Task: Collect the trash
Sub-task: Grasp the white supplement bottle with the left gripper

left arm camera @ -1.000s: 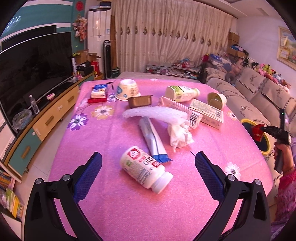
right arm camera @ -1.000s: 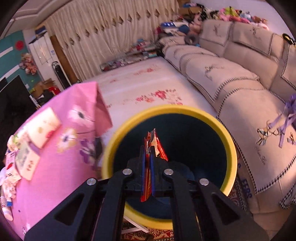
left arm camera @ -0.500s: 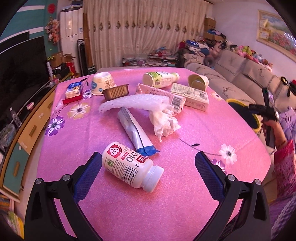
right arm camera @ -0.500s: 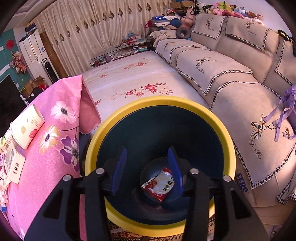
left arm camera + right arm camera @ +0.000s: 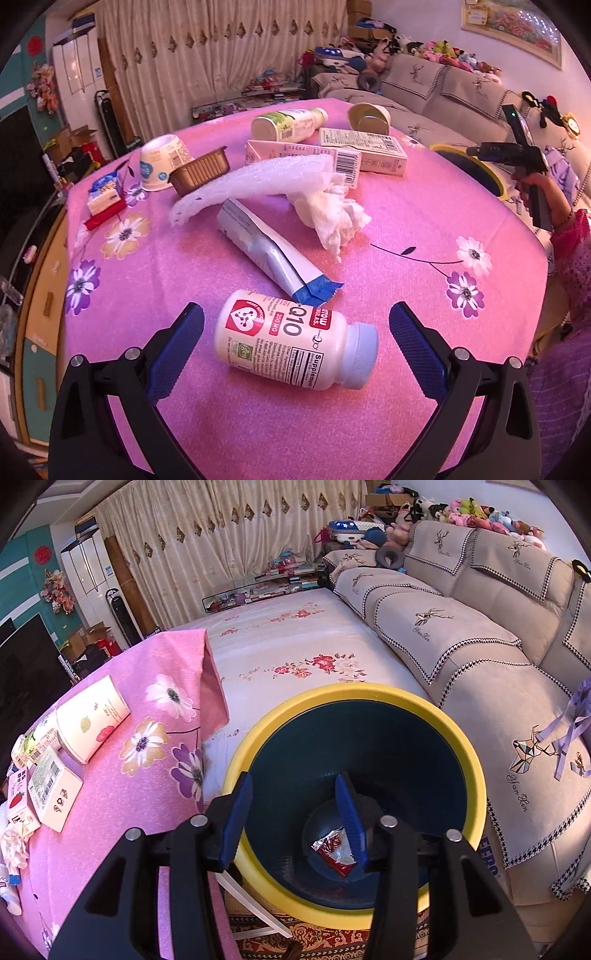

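Note:
My left gripper (image 5: 295, 328) is open and empty, low over the pink table (image 5: 406, 229), with its jaws either side of a white supplement bottle (image 5: 295, 349) lying on its side. Beyond it lie a blue-and-white wrapper (image 5: 273, 254), a crumpled tissue (image 5: 332, 214) and white foam netting (image 5: 255, 181). My right gripper (image 5: 293, 812) is open and empty above the yellow-rimmed dark bin (image 5: 469, 760). A red-and-silver wrapper (image 5: 332, 851) lies on the bin's bottom. The right gripper also shows in the left wrist view (image 5: 517, 151), beside the bin (image 5: 476, 166).
Farther back on the table are two cartons (image 5: 362, 155), a green-labelled bottle (image 5: 288, 122), cups (image 5: 369, 118) (image 5: 162, 162), a brown foil tray (image 5: 201, 170) and a snack pack (image 5: 105, 192). A sofa (image 5: 480, 646) stands right of the bin. A TV cabinet (image 5: 40, 280) runs along the left.
My right gripper opened and let go of the red wrapper, which dropped to the bin's bottom. My left gripper moved closer to the supplement bottle, which now lies between its jaws.

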